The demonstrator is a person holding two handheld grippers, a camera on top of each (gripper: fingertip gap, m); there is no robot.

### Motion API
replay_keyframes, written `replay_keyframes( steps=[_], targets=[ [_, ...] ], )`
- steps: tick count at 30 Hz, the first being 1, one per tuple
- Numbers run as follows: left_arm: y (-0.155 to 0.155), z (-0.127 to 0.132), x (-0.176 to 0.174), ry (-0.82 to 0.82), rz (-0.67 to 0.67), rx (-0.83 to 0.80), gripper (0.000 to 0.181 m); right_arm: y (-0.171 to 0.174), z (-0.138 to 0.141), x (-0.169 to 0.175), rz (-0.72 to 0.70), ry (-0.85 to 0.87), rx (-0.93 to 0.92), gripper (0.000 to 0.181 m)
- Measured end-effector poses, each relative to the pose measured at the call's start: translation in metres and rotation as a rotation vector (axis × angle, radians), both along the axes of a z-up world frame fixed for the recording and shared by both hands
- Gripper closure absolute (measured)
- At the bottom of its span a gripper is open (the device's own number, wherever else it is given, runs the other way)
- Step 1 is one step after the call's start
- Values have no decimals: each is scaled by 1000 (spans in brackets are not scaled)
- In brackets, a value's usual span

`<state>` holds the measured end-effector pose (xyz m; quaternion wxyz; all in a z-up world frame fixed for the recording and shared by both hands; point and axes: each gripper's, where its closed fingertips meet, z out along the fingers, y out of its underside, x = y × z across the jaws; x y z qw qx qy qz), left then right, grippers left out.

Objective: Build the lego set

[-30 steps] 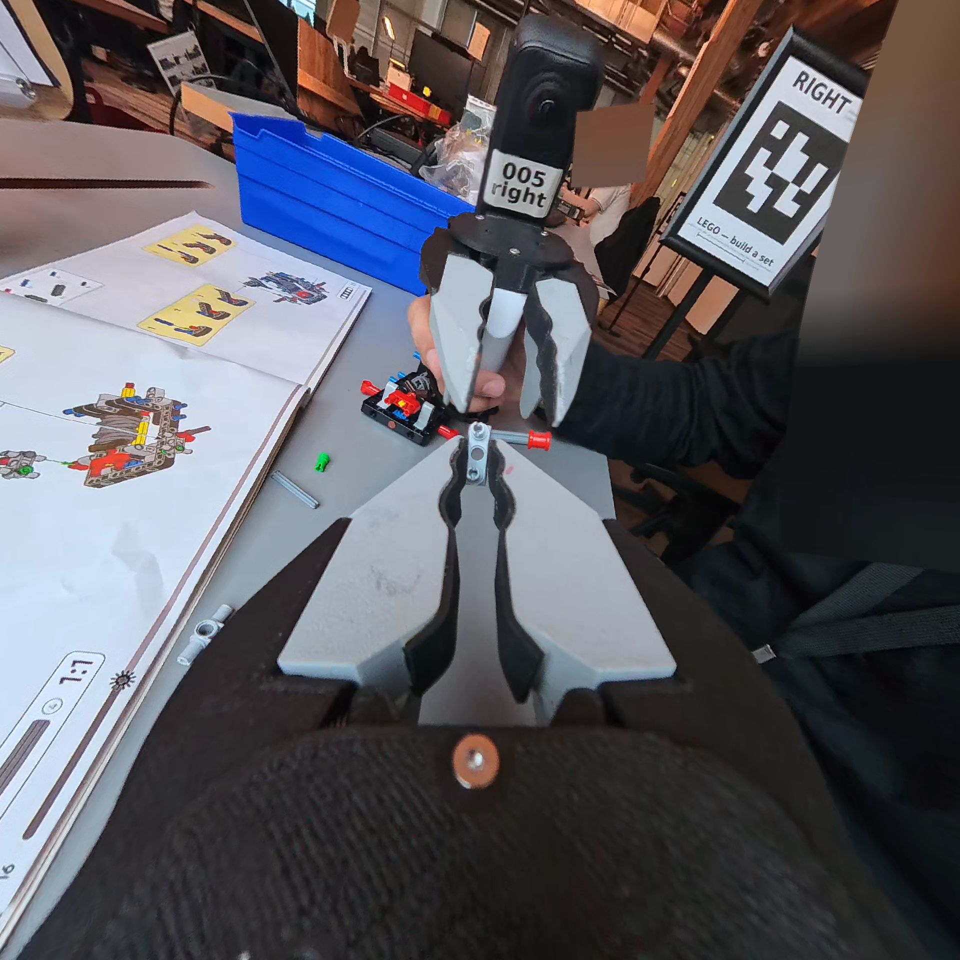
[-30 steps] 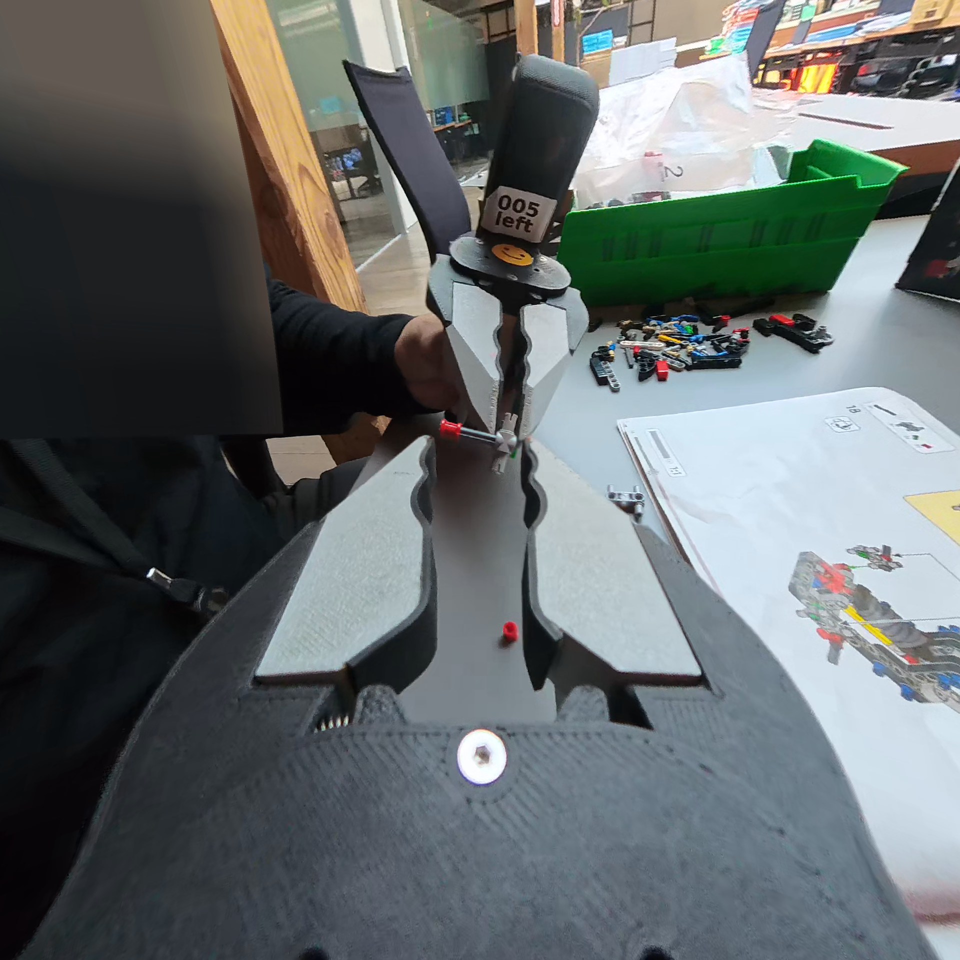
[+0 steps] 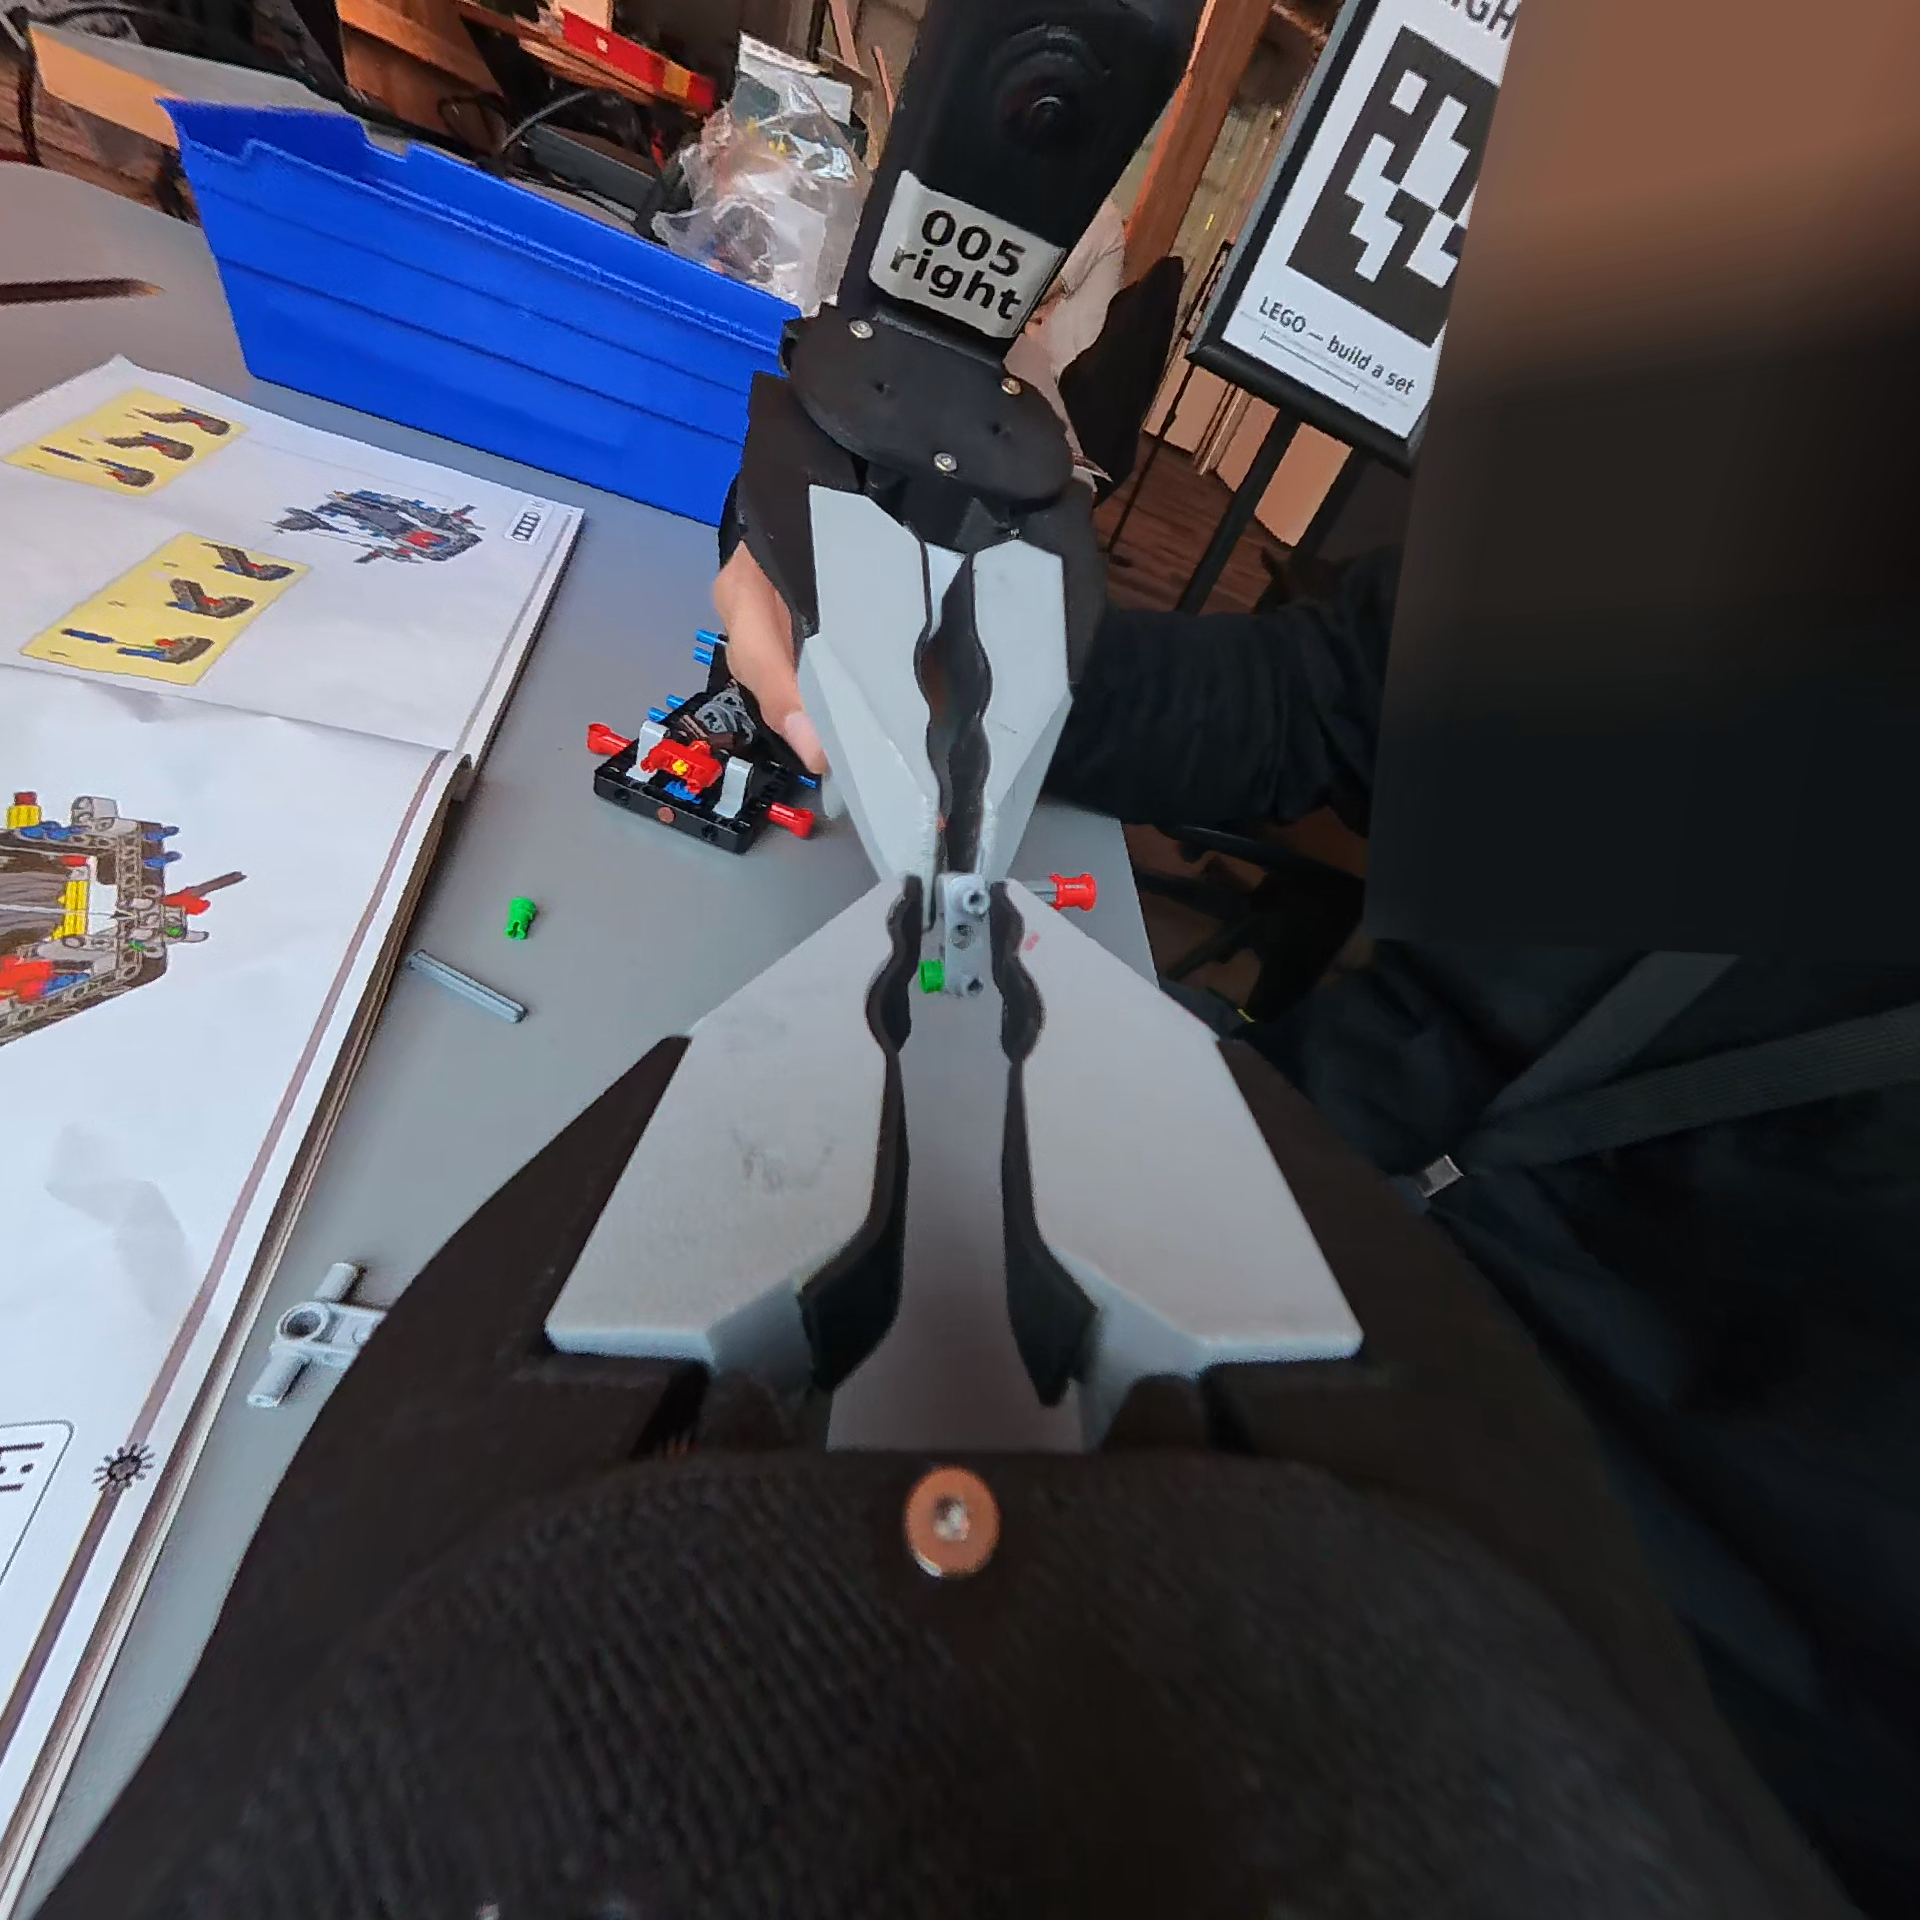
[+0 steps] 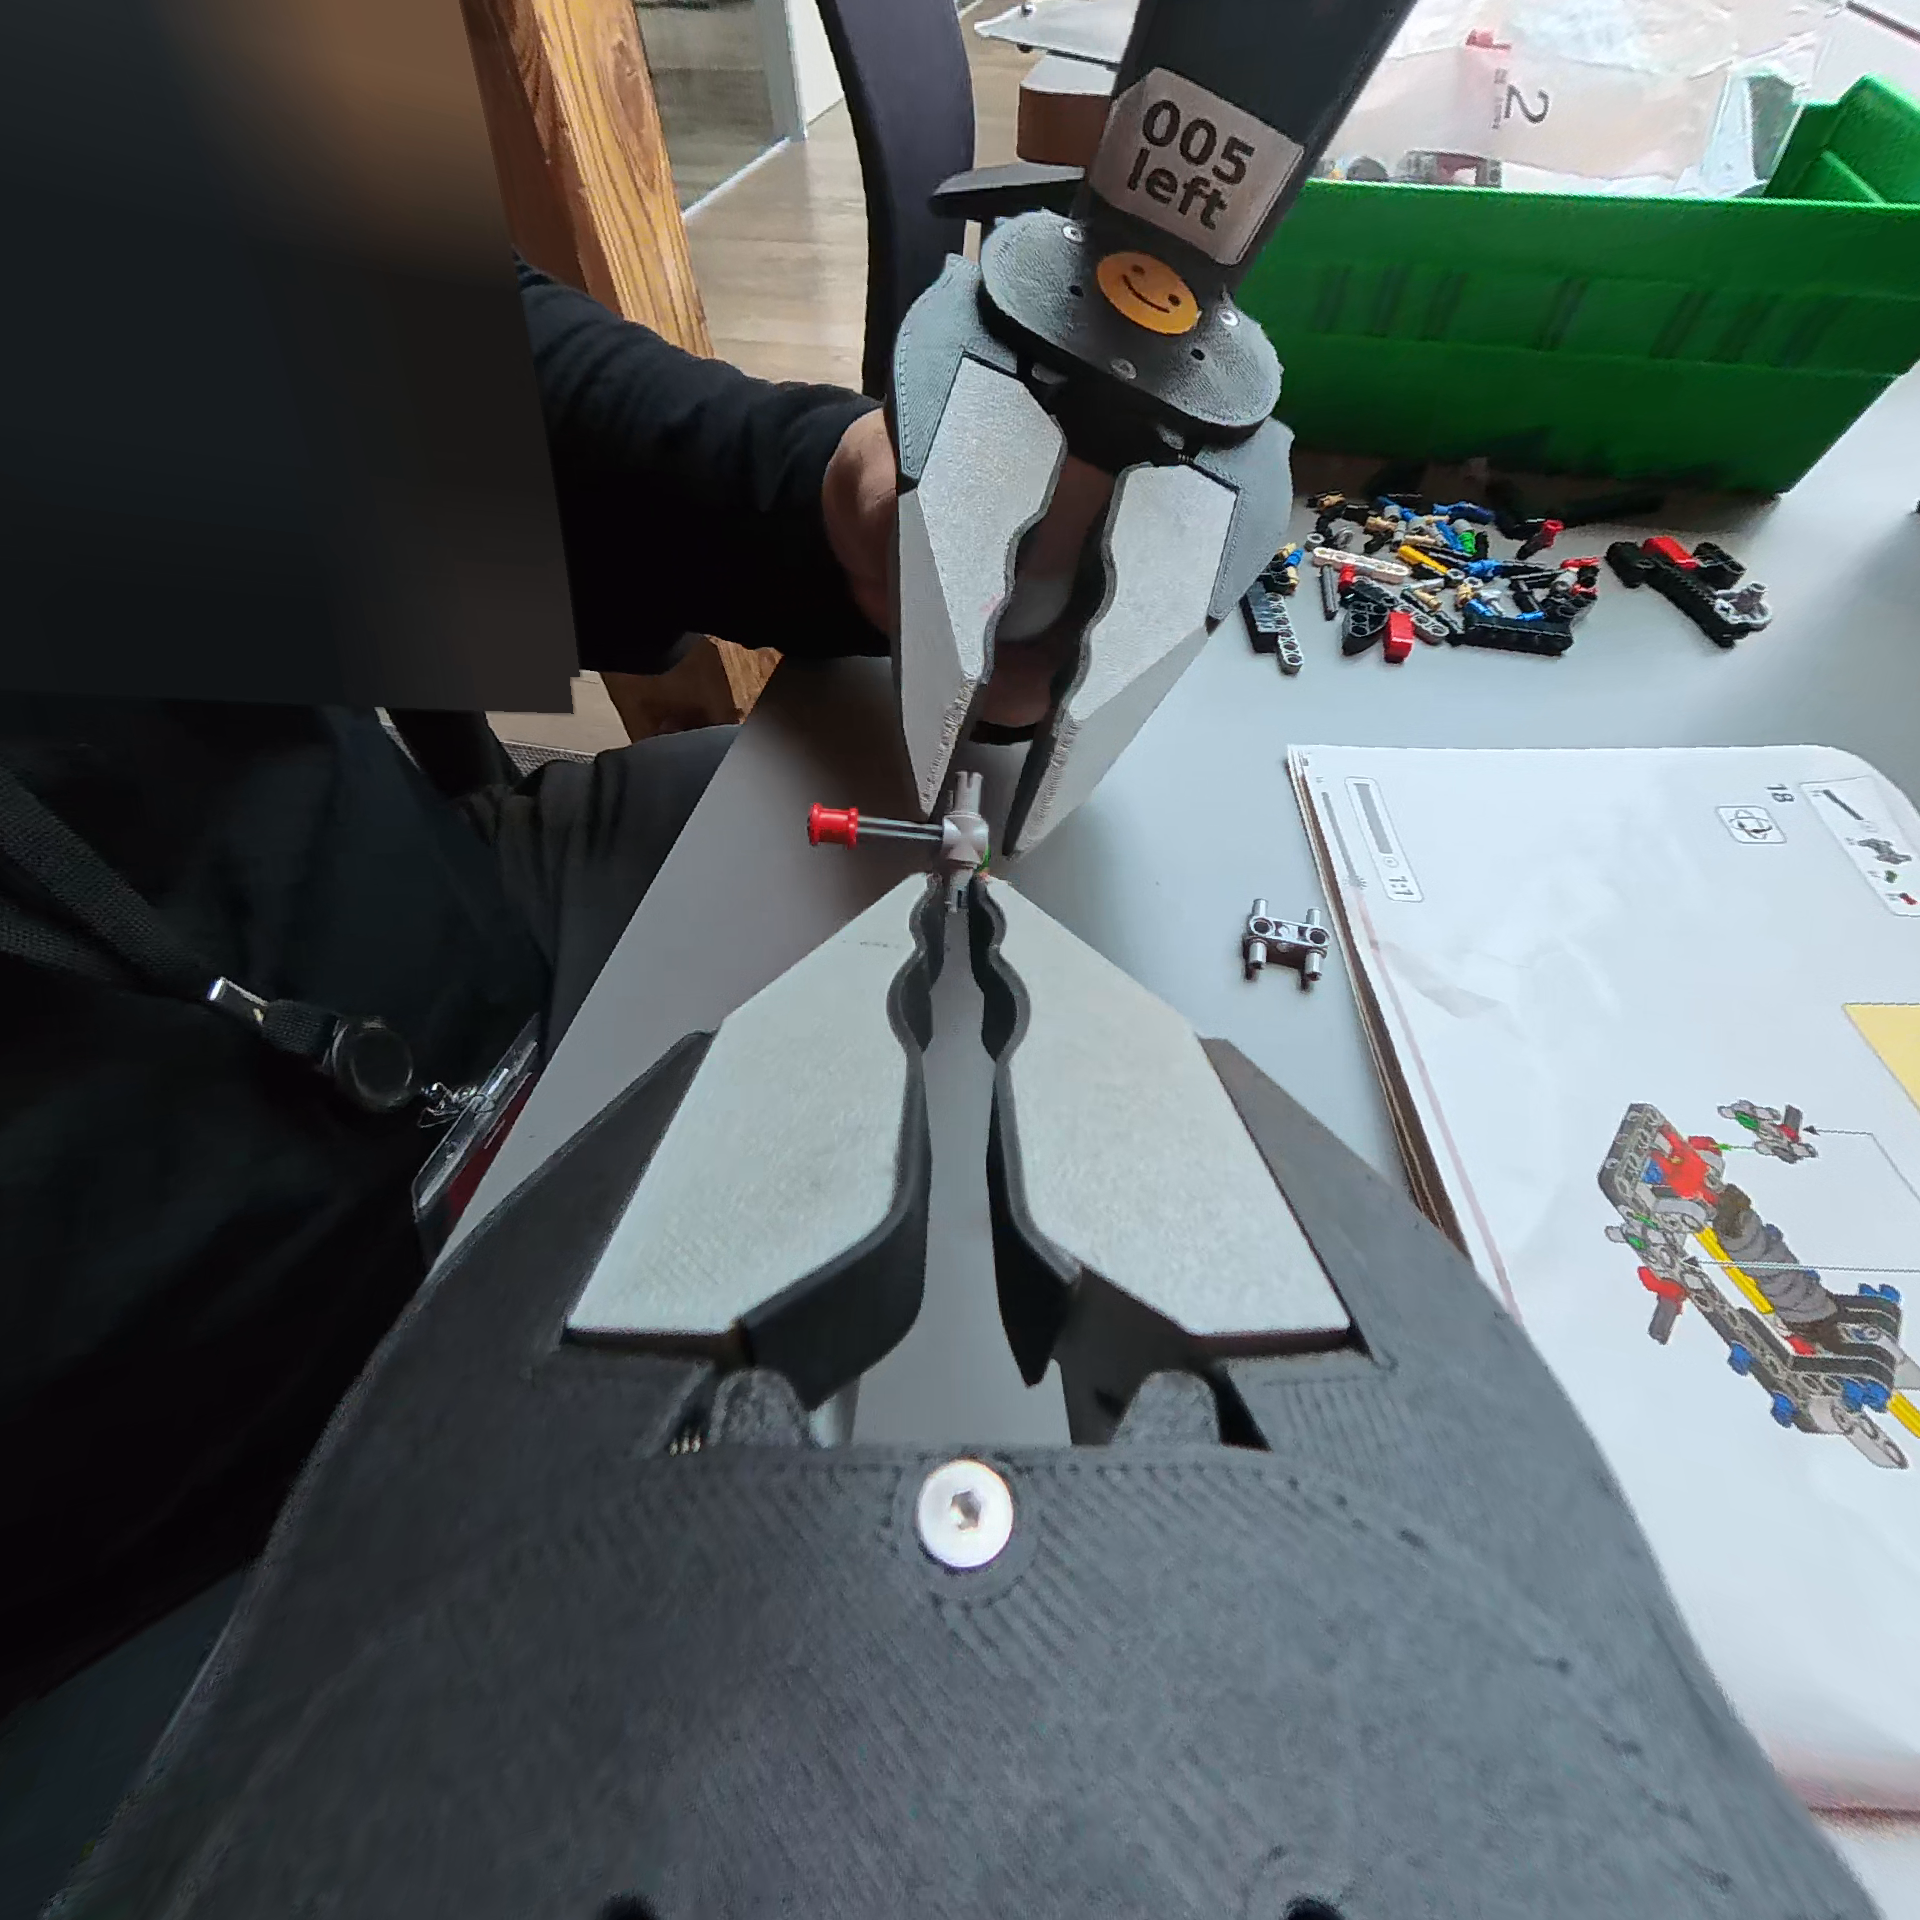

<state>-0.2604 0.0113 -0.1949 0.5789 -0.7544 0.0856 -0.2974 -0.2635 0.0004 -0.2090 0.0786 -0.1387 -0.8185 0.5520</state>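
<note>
**Seating the green pin into the grey connector**

Left gripper (image 3: 951, 914) is clamped on the grey connector (image 3: 964, 935), centre frame, above the table edge. Right gripper (image 3: 951, 862) meets it tip-to-tip, fingers nearly together (what it pinches I can't tell). Keep both axes in line and push straight, w/o twisting the red-tipped axle (image 3: 1060, 891). The green pin (image 3: 931, 975) is half hidden; the contact point is masked.

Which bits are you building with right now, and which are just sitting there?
In use:
- left tool, shut on the grey connector with green pin
- right tool, pinching the connector too
- red-tipped axle

Lying about:
- black frame
- loose green pin
- grey axle
- parts pile
</note>
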Motion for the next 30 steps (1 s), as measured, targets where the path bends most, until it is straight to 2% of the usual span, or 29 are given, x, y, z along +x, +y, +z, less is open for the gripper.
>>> replay_keyframes(
  steps=[7, 14, 24, 30],
  targets=[
    [0, -5, 4, 23, -15, -24, 175, 0, -1, 1, 5, -21, 5, 179],
    [0, -5, 6, 29, -21, -35, 167, 0, -3, 2, 9, -17, 33, 179],
    [0, -7, 9, 39, -26, -45, 172, 1, -6, 4, 16, 4, 91, 179],
    [0, -8, 10, 17, -39, -54, 168, 2, -9, 4, 10, 11, 130, 179]
  ],
)
